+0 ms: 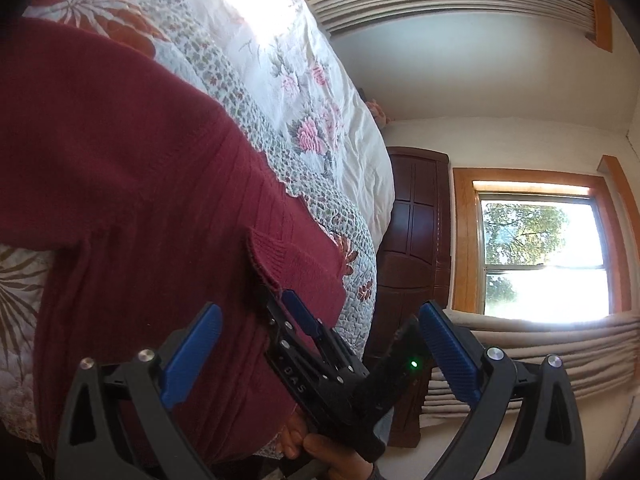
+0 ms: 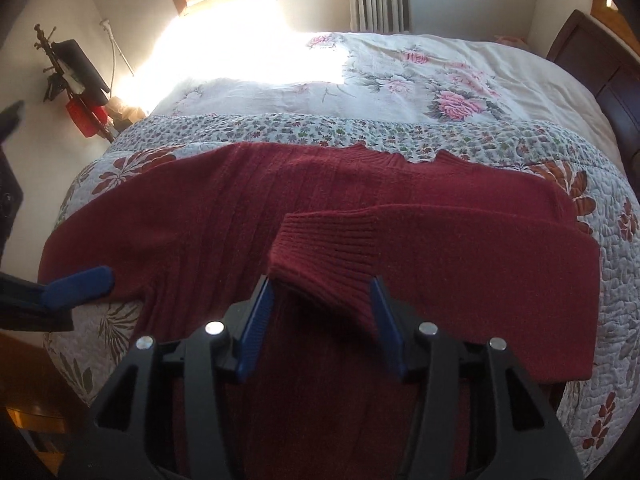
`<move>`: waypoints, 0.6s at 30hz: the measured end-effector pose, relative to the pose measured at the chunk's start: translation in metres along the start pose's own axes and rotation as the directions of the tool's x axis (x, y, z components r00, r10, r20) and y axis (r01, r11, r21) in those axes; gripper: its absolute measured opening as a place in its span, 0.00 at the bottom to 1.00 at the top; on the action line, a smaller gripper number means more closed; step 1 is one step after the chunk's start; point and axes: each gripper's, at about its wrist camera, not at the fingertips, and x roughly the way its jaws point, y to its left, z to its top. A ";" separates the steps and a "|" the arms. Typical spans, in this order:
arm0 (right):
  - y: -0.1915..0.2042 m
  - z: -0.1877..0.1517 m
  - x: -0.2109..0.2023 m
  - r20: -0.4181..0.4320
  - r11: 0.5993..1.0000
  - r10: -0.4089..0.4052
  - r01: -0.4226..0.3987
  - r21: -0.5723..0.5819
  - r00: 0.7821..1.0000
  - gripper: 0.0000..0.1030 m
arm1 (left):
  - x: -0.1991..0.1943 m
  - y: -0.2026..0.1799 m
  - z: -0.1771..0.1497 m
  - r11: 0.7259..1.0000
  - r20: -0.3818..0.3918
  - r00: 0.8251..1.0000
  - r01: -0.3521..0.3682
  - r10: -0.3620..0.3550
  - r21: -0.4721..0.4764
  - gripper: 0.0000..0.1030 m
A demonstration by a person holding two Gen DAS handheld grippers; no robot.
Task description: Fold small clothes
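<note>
Two grippers at a dark red sweater (image 2: 240,200) spread flat on a quilted bed (image 2: 616,280).
Right gripper (image 2: 322,308): jaws apart, ribbed sleeve cuff (image 2: 324,248) lying between them over the sweater's body. Left gripper (image 1: 320,344): jaws wide, empty, at the sweater's edge.

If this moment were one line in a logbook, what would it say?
scene: maroon sweater flat on floral quilt | right gripper: open around ribbed cuff | left gripper: open, empty
</note>
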 end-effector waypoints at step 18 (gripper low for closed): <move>-0.081 -0.103 -0.093 0.024 0.952 0.049 -0.054 0.302 0.998 0.62 | 0.123 0.006 0.024 0.963 -0.244 0.932 -0.263 0.268 0.054 0.93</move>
